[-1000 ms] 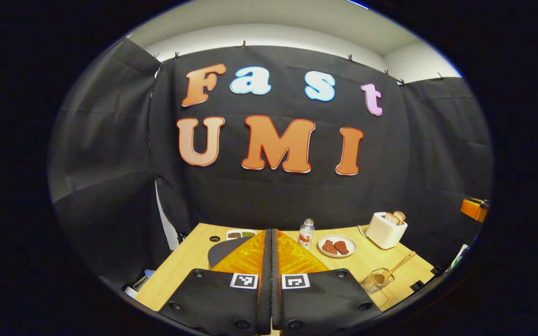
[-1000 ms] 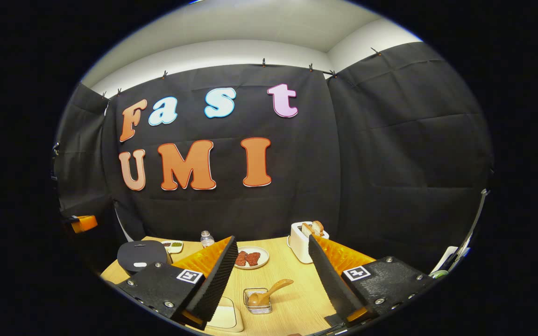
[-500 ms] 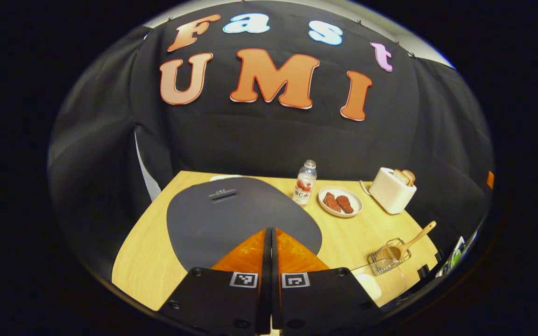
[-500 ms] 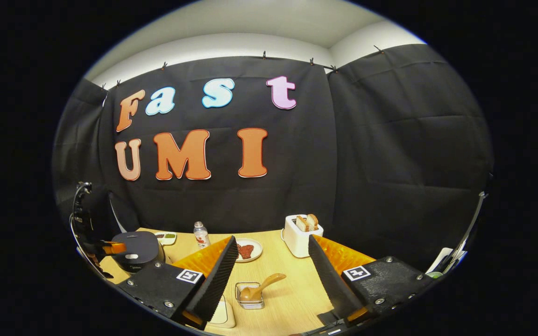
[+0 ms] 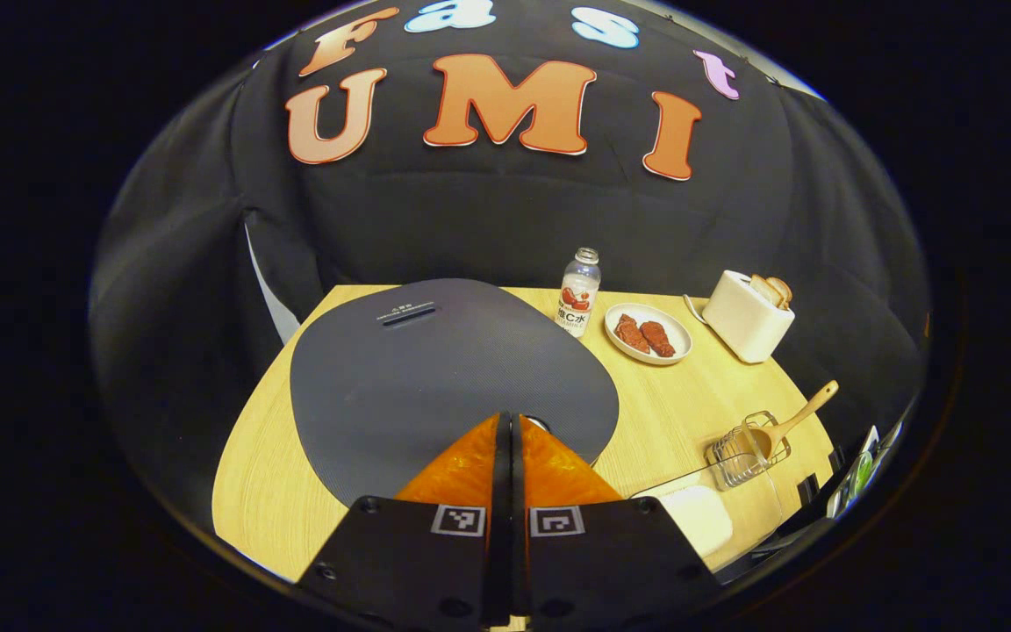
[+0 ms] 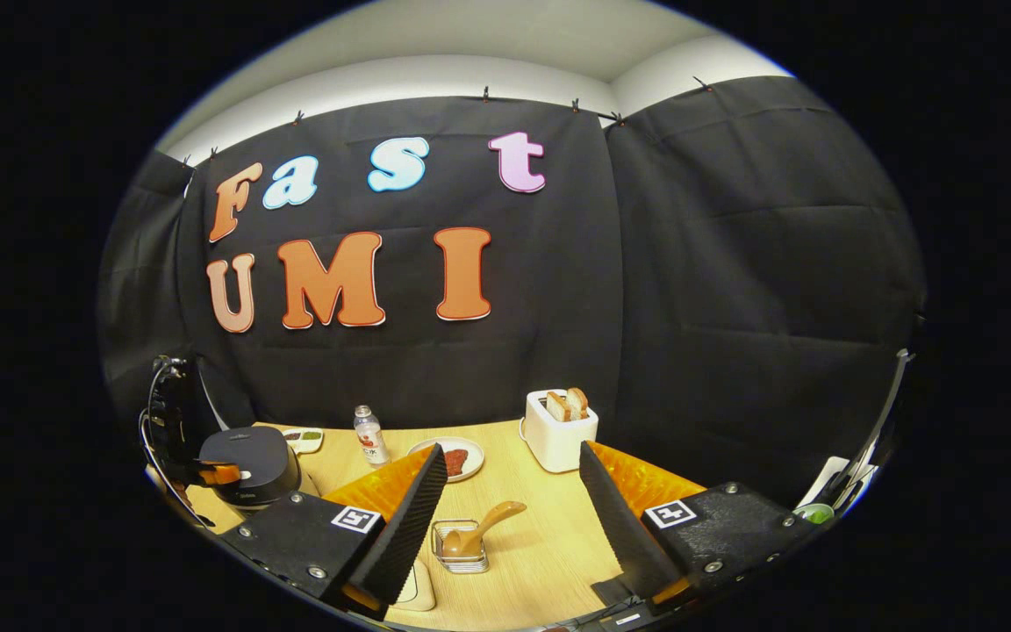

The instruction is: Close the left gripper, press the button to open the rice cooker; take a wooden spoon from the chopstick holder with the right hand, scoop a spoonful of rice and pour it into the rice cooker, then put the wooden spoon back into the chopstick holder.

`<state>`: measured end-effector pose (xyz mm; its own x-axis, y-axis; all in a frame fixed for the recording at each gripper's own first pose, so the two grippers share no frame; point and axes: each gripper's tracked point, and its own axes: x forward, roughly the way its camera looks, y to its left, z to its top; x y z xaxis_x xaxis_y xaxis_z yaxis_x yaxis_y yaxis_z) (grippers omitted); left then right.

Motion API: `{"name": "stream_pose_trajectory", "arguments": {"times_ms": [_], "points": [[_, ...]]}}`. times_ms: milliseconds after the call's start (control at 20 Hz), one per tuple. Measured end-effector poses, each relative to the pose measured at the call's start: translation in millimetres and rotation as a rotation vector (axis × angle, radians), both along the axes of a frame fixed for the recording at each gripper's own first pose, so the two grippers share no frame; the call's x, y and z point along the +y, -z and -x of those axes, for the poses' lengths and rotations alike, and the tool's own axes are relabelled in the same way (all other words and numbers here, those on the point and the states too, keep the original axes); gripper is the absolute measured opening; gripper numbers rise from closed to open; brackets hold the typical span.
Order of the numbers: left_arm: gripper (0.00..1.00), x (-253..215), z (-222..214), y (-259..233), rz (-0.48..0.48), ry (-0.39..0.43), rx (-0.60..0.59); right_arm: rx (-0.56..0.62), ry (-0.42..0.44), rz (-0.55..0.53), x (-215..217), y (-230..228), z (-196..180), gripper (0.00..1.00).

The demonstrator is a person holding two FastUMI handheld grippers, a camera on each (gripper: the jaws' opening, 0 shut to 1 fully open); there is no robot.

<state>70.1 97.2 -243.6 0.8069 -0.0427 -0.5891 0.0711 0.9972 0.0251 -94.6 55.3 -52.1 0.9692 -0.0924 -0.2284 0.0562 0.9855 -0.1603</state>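
Note:
The rice cooker's dark grey lid (image 5: 453,377) is closed and lies right under my left gripper (image 5: 505,421), which is shut with nothing between its fingers. Its tips sit at the lid's near edge, where a pale bit peeks out beside them. In the right gripper view, the cooker (image 6: 251,461) stands at far left with the left gripper (image 6: 226,475) against its front. The wooden spoon (image 6: 481,527) leans in the wire chopstick holder (image 6: 460,546), below and between the fingers of my open right gripper (image 6: 512,463). A clear box of white rice (image 5: 694,518) stands near the holder (image 5: 747,448).
On the wooden table (image 5: 681,395) stand a drink bottle (image 5: 577,291), a plate of red meat (image 5: 648,333) and a white toaster with bread (image 5: 747,316). A small sauce dish (image 6: 302,436) lies behind the cooker. Black cloth walls close in the back and sides.
My left gripper has tilted down and closed in on the cooker lid, which now looms larger. The right gripper stays open and has drifted slightly, with the holder still between its fingers.

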Motion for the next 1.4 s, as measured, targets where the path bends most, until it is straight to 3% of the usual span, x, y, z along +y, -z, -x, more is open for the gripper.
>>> {"name": "stream_pose_trajectory", "arguments": {"times_ms": [300,500,750,1150,1400], "points": [[0.05,1.3,8.0,-29.0,-0.03,-0.005,-0.016,-0.003,-0.007,-0.016,0.7,3.7,1.9,0.94],[0.05,12.9,9.6,-125.2,-0.02,-0.043,-0.244,-0.009,-0.017,-0.039,5.7,6.4,0.6,0.94],[0.04,41.4,44.3,-193.4,0.015,-0.098,-0.369,-0.034,-0.003,-0.057,6.0,12.0,-5.5,0.94],[0.04,87.9,77.9,-208.4,-0.018,-0.2,-0.422,-0.028,-0.003,-0.063,5.5,31.8,-23.9,0.94],[0.05,123.0,91.6,-215.0,-0.088,-0.3,-0.466,0.002,-0.008,-0.112,-5.6,75.7,-50.2,0.94]]}}
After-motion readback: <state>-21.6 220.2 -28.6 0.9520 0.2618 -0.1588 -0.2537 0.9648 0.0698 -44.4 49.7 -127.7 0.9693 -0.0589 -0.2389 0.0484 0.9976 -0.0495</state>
